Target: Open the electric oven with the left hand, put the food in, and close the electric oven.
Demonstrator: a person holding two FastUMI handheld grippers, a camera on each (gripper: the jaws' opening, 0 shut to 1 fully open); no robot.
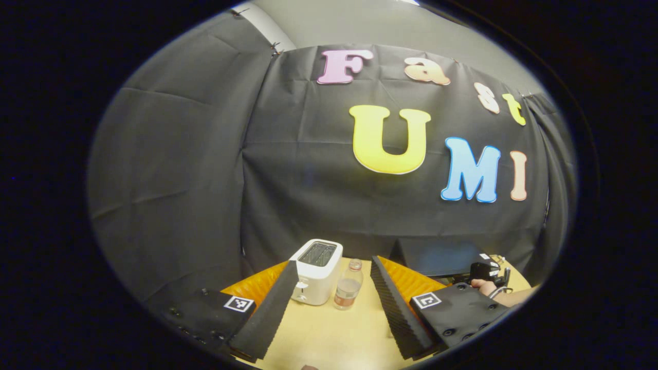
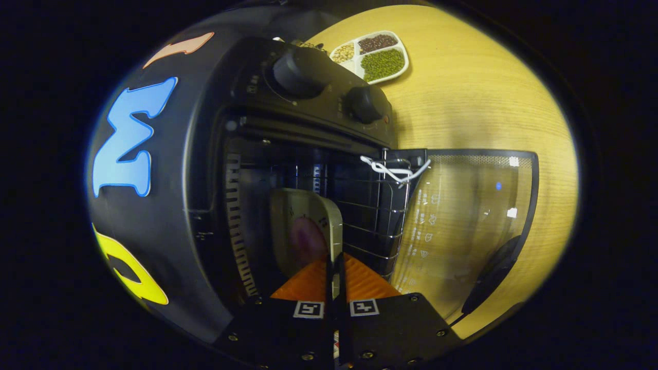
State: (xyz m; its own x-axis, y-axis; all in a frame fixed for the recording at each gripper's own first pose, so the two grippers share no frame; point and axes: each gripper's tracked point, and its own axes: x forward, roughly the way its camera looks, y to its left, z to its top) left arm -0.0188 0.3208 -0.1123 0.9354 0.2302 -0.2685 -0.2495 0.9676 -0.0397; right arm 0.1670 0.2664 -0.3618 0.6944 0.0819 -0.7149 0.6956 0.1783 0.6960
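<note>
The right gripper (image 2: 334, 272) has its jaws clenched on the rim of a pale plate (image 2: 303, 231) carrying a dark purplish piece of food (image 2: 307, 240), held edge-on inside the electric oven (image 2: 288, 154), just ahead of the jaws over the wire rack (image 2: 380, 216). The oven's glass door (image 2: 462, 221) hangs open to one side of the jaws, above the light wooden desk (image 2: 478, 97), where a divided dish of beans (image 2: 375, 56) sits far ahead. The left gripper (image 1: 334, 303) hovers with jaws released and wide apart over the desk; a white toaster (image 1: 316, 270) and a bottle (image 1: 348, 290) stand between and beyond them, before the black cloth wall (image 1: 205, 180).
</note>
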